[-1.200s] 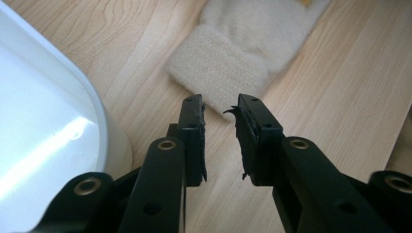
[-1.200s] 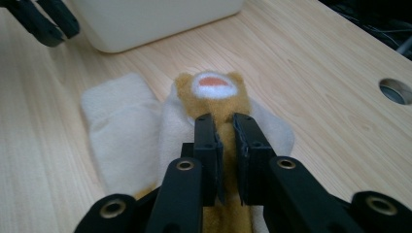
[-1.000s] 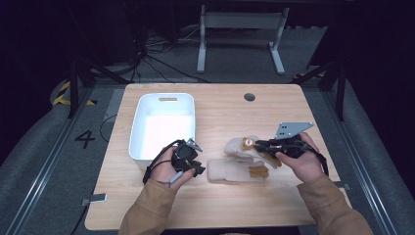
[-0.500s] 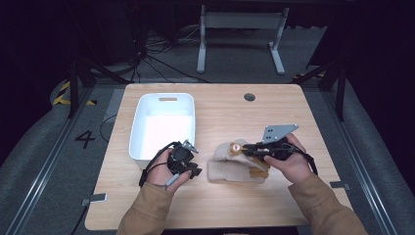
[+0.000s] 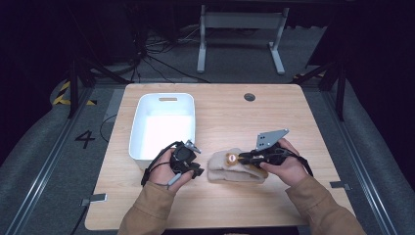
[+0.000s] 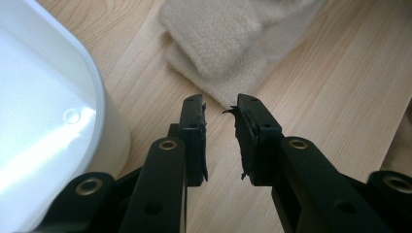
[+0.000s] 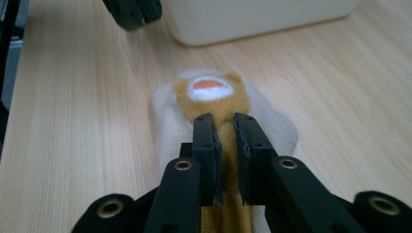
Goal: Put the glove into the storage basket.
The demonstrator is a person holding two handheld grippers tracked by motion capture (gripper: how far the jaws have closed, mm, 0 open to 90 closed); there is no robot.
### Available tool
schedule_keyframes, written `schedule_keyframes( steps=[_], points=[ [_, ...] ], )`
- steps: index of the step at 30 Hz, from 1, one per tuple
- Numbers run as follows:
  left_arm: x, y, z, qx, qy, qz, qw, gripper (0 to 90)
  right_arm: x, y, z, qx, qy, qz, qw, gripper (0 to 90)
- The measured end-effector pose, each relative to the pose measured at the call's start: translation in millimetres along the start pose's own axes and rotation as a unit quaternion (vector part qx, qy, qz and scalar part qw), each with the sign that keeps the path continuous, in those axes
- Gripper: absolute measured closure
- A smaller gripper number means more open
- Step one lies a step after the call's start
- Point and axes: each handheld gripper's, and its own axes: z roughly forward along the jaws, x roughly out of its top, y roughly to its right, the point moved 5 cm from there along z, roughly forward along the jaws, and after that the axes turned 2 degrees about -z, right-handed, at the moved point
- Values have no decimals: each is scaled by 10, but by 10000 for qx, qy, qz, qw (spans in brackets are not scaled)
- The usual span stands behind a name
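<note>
Plush toy: a cream fleece plush (image 5: 234, 169) lies flat on the desk (image 5: 225, 115), between the two hands, just right of the white bin (image 5: 164, 125).
Hard to make out: from the high view its shape is a soft lump; a small round tan-and-white patch shows near its left end, and its right end is covered by the right gripper (image 5: 247, 157) and hand.
Right gripper view: here the patch reads as a tan face with a white and orange muzzle (image 7: 210, 90), and a tan strip runs from it back between the fingers (image 7: 206, 141).
Right fingers: a narrow gap, jaws just eased a little wider, the tan strip lying in that gap; whether the pads press on it I cannot tell from this angle.
Left gripper (image 5: 195, 169): in the hand near the bin's front corner, low over the desk.
Left gripper view: a folded edge of the plush (image 6: 228, 43) lies just ahead of the tips, apart from them; the bin's rounded wall (image 6: 43, 116) fills the left side, cut off by the frame.
Left fingers (image 6: 194, 136): parted by a small gap, bare wood between them, gripping nothing.
Cut off: both forearms in tan sleeves leave the bottom edge of the high view.
</note>
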Motion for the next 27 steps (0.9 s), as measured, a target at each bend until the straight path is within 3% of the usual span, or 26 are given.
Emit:
schedule_keyframes(
  steps=[7, 12, 16, 22, 24, 25, 27],
  points=[
    [43, 37, 83, -70, -94, 88, 9999, 740, -202, 43, 141, -56, -500, 15, 9987, 784],
    [60, 61, 137, -101, -166, 120, 9997, 740, -240, 43, 165, -36, -540, 0, 9985, 770],
    [79, 72, 178, -97, -212, 155, 9996, 737, -261, 39, 156, -62, -511, 71, 9986, 706],
    [122, 58, 213, -63, -233, 160, 9996, 728, -258, 35, -2, -195, -326, 304, 9988, 645],
    [143, 47, 238, -32, -277, 168, 9995, 727, -302, 84, -135, -406, -302, 505, 9974, 636],
    [143, 47, 238, -32, -277, 168, 9995, 726, -302, 84, -135, -406, -302, 505, 9974, 636],
    [168, 51, 269, -34, -305, 154, 9994, 724, -391, 144, -237, -627, -348, 711, 9949, 625]
  ],
)
